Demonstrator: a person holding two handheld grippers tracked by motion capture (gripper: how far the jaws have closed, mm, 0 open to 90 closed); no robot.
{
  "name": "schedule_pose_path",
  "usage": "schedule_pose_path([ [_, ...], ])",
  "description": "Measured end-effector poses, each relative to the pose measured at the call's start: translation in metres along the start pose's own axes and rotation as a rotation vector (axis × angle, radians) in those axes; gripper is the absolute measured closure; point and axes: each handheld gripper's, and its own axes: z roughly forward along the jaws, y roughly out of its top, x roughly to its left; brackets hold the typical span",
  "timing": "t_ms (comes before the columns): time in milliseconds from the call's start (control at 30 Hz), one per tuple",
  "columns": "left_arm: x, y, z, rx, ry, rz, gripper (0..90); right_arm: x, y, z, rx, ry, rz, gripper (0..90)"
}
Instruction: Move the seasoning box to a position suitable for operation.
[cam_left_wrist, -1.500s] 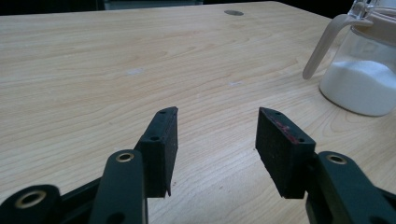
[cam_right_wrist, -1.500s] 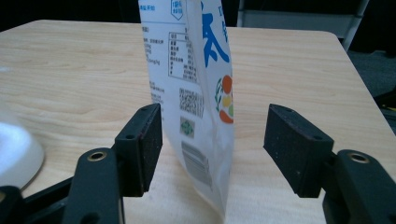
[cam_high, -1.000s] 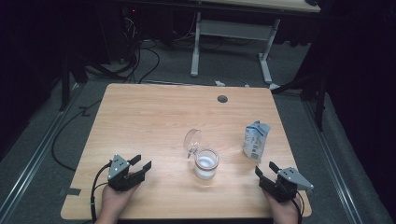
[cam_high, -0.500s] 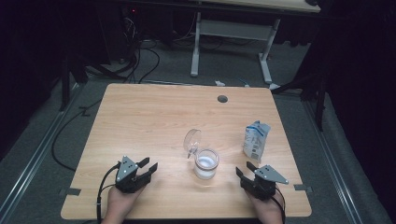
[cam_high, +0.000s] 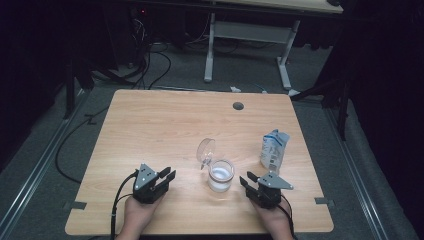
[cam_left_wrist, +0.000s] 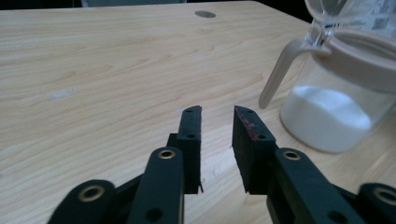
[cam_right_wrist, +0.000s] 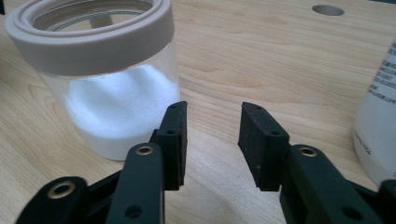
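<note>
With the lidded glass jar (cam_high: 220, 175) of white powder standing open near the table's (cam_high: 150, 125) front edge, bring the left hand-held gripper (cam_high: 168, 175) and right hand-held gripper (cam_high: 247, 179), jaws just narrowed yet empty, squarely onto its sides

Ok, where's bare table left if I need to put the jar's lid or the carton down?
The far half of the table, up to the cable hole, is bare, and so is the left side beyond the left gripper. It's crowded near the front: jar, carton, right gripper.
</note>
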Motion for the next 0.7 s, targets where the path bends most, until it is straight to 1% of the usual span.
schedule_pose_path([
  [133,-0.005,0.01,0.011,0.009,-0.007,0.005,81.3,0.003,-0.001,0.003,0.009,0.015,-0.014,74.6],
  [233,-0.008,0.017,0.018,0.009,-0.011,-0.006,85.8,0.005,0.001,0.004,0.014,0.023,-0.02,79.9],
  [367,-0.013,0.03,0.026,0.004,-0.016,0.003,89.6,0.009,0.002,0.002,0.002,0.029,-0.033,89.9],
  [500,-0.019,0.045,0.03,-0.026,-0.029,0.021,89.9,0.013,0.004,0.002,-0.004,0.034,-0.057,90.0],
  [600,-0.023,0.055,0.033,-0.046,-0.041,0.02,89.9,0.017,0.005,0.002,-0.004,0.04,-0.074,90.0],
  [633,-0.025,0.057,0.033,-0.056,-0.045,0.014,89.9,0.017,0.005,0.002,-0.004,0.042,-0.075,90.0],
  [700,-0.028,0.06,0.035,-0.059,-0.049,0.007,89.9,0.019,0.005,0.003,-0.009,0.051,-0.075,90.0],
])
